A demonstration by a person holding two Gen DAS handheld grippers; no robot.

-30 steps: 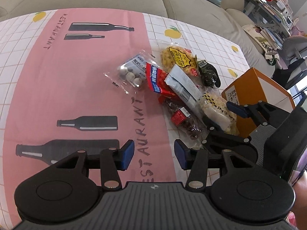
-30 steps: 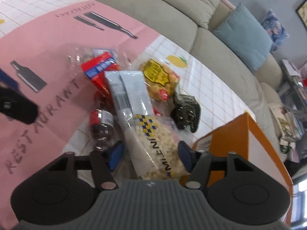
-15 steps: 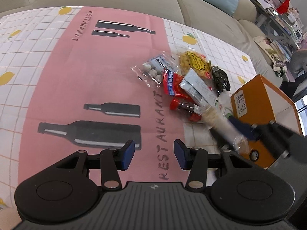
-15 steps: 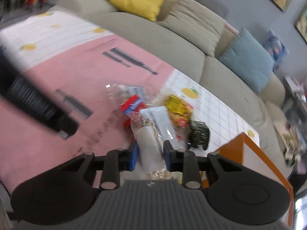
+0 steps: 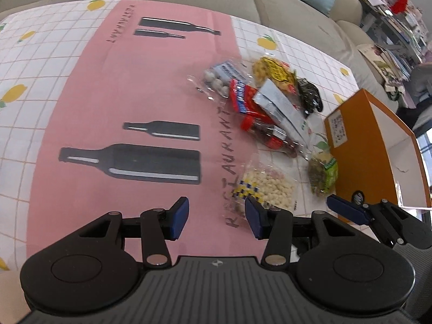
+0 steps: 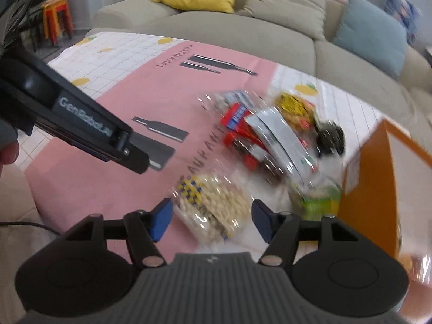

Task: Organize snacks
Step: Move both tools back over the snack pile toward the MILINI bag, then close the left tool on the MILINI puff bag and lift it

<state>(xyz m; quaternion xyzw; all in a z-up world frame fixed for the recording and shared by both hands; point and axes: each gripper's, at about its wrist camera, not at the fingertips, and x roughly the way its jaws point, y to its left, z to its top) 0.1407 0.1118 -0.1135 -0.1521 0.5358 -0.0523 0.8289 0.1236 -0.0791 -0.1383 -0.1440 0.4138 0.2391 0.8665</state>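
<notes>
Table: a table under a pink and white checked cloth printed with black bottles, with a beige sofa behind it.
Left tongs: the left tongs hang over the pink cloth with the jaws parted about halfway, opening slightly, nothing between them.
Right tongs: the right tongs hover above a clear bag of pale puffs; the jaws are opening and stand clear of the bag, which lies on the cloth between them.
Snack pile: at two o'clock from that bag lies a heap with a red packet, a silver packet, a yellow bag and a dark packet.
Green bag: a green snack bag lies just beside the box.
Box: an open orange box stands at three o'clock from the pile.
</notes>
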